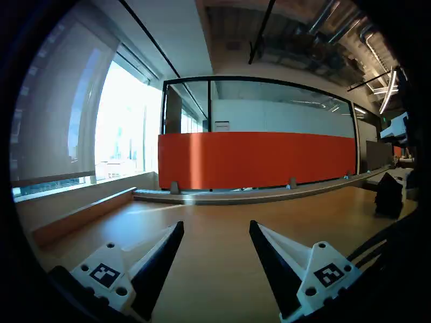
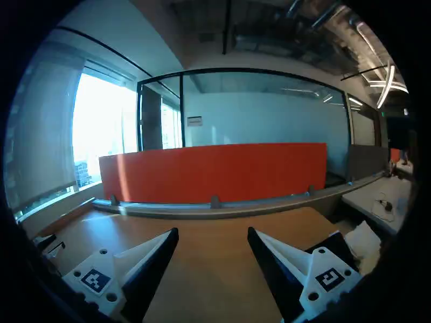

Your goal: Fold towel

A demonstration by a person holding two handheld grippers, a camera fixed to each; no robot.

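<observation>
- Two hand-held grippers w/ black fingers and white marker-tagged mounts hover low over the light-brown wooden tabletop (image 1: 301, 207).
- Status, left gripper (image 1: 216, 223): released, fingers spread wide, bare tabletop btwn them.
- Status, right gripper (image 2: 213, 230): same config, released, fingers spread.
- Long orange partition panel (image 2: 215, 172) stands upright along the table's far edge, glass wall behind it.
- Task item: white crumpled item (image 2: 362, 237) lies at the table's right edge, beside the right gripper's right finger; cannot tell if it is the towel.
</observation>
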